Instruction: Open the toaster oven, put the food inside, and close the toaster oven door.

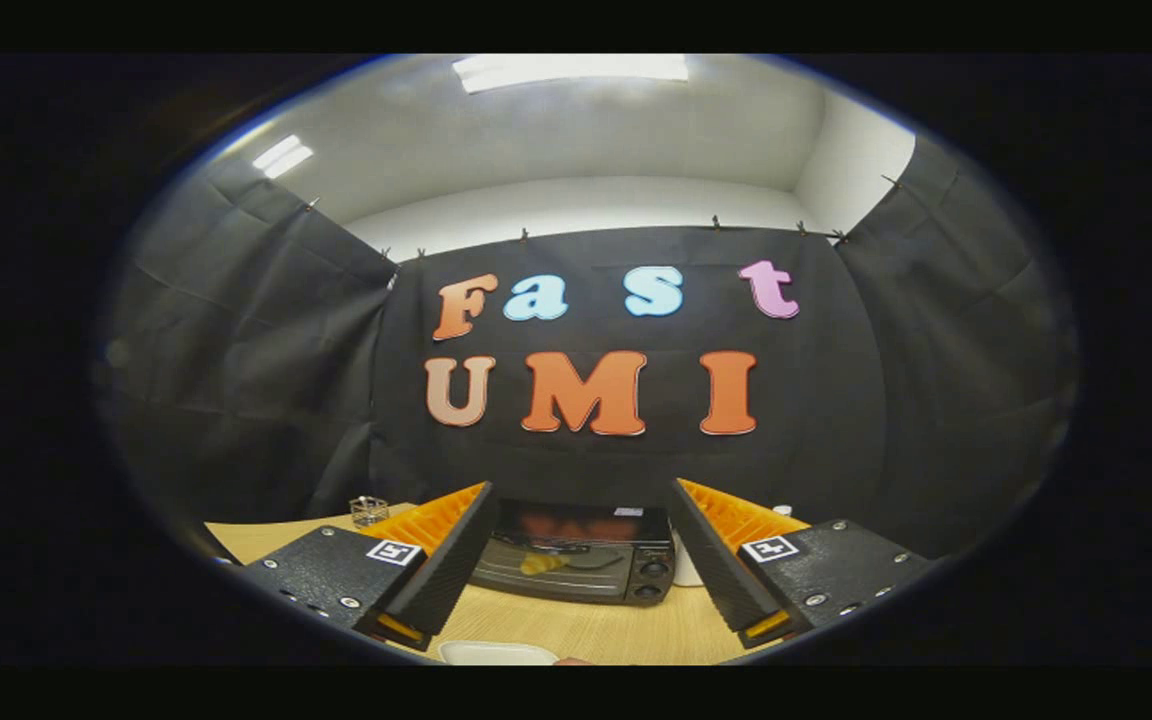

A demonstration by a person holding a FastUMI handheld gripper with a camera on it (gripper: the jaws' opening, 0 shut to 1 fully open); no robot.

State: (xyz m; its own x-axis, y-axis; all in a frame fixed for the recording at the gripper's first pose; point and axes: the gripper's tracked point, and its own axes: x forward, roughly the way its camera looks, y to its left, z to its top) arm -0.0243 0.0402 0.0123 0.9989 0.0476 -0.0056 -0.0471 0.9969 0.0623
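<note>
A black toaster oven (576, 565) stands on the wooden table (576, 625), beyond my fingers and framed between them. Its glass door is closed, with a yellowish shape showing on the glass that may be a reflection. Two knobs sit on its right side. My gripper (581, 545) is open, fingers spread wide with nothing between them, held well short of the oven. A white plate (498, 653) lies on the table below and just ahead of the fingers; a small orange-pink bit (572, 661) shows at its right edge.
A small clear container (368, 511) stands at the back left of the table. A white object (686, 560) sits just right of the oven, partly hidden by my right finger. Black cloth walls close in the booth behind and on both sides.
</note>
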